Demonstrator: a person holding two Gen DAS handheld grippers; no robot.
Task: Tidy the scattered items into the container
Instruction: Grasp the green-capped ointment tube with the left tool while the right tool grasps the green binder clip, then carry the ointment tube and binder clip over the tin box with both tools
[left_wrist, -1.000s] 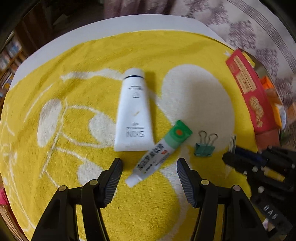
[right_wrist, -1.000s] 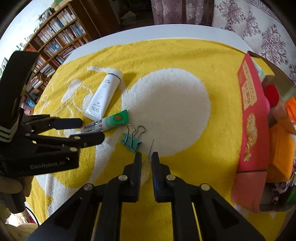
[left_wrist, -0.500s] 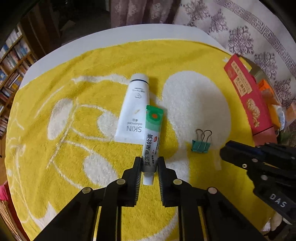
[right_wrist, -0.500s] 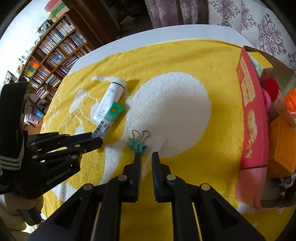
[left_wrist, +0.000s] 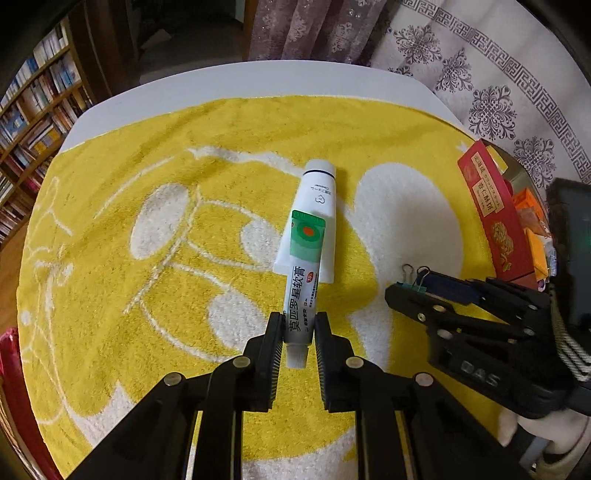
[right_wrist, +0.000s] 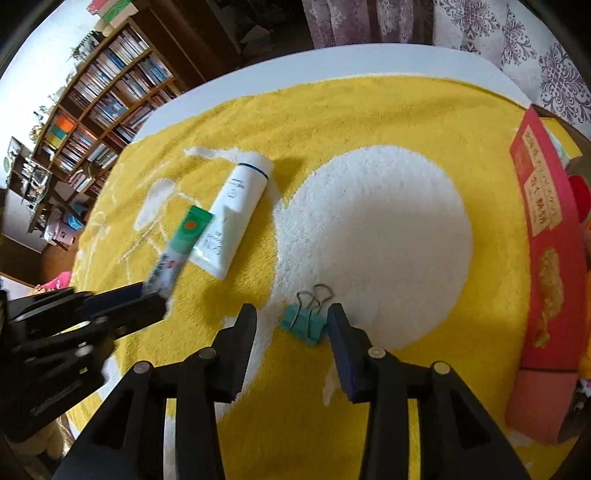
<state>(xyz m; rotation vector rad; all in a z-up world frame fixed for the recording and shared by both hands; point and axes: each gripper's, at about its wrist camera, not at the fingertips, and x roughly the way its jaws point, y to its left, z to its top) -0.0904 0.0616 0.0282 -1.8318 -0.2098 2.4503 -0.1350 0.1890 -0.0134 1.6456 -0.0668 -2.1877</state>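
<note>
My left gripper (left_wrist: 299, 334) has its tongs narrow and clamped on the cap end of the small ointment tube (left_wrist: 302, 280), which juts forward over the white cream tube (left_wrist: 312, 218) lying on the yellow towel (left_wrist: 147, 295). With the grip that near one end the long free part can swing, so I judge the carry wants a steady wrist and a slow arc to the container at the towel's right edge, with the tongs kept tight until the tube is well over the rim.

To the right of the cream tube, my right gripper (right_wrist: 291, 321) straddles the green binder clip (right_wrist: 303, 322); its tongs are opening, the pads stand clear of the clip on both sides, and nothing is held. I judge a good pickup needs the pads brought down low to catch the clip's green body rather than its wire loops — those would slip.

The left wrist view reads the ointment tube's print sharply and shows the pads pressing on it, but the right gripper's fingers cover most of the clip there. The right wrist view shows the whole clip between the open tongs and the red box (right_wrist: 543, 236) standing in the container — while the ointment tube is blurred.
</note>
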